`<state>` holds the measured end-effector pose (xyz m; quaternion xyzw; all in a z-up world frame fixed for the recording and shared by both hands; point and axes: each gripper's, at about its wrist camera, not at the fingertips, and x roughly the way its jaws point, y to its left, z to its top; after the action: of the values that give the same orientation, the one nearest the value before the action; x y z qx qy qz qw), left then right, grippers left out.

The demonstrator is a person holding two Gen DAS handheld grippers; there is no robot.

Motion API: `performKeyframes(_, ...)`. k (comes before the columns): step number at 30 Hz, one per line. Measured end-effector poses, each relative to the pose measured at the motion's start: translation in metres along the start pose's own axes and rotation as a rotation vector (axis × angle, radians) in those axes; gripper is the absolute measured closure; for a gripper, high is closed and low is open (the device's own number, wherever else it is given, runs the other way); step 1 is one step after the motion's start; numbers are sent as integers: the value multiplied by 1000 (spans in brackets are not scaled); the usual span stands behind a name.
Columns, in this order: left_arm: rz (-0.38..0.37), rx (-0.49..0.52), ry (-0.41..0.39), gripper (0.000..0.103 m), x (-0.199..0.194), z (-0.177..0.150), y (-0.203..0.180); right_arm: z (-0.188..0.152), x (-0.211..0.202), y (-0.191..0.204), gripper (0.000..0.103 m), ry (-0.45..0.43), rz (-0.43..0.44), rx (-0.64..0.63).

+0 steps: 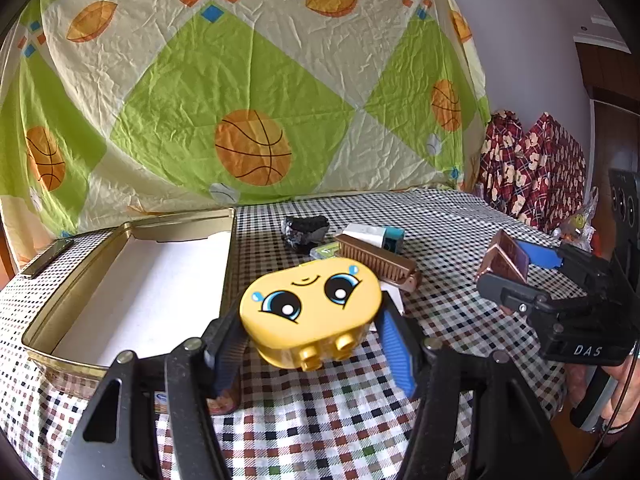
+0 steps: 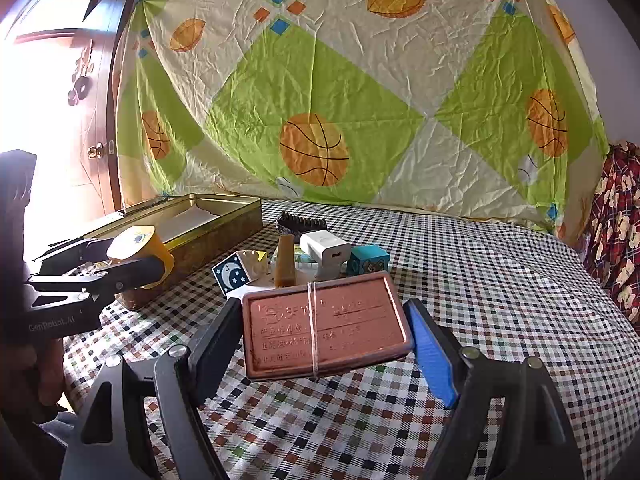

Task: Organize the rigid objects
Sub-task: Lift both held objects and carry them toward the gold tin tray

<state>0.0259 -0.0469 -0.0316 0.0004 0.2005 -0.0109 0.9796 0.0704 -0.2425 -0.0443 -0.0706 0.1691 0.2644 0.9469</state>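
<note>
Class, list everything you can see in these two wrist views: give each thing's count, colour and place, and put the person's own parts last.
Face block: one, yellow, held in left gripper.
Flat tin: one, copper-brown, banded with string, held in right gripper.
Open tin box: one, gold, white inside, table's left.
Moon cube: one, dark blue and white, mid-table.
Charger: one, white, mid-table.
Teal cube: one, beside the charger.
Amber block: one, upright, mid-table.
Black comb-like piece: one, behind the pile.
Tablecloth: one, checked.
Backdrop sheet: one, green and cream, basketballs.
Left gripper: black.
Right gripper: black, blue pad.
</note>
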Motion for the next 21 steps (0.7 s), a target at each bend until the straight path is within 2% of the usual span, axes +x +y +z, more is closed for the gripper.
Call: performKeyframes(21,8,-1,-92,42,-14,-3,0,-3,-19,-1,21,-110,-31,2)
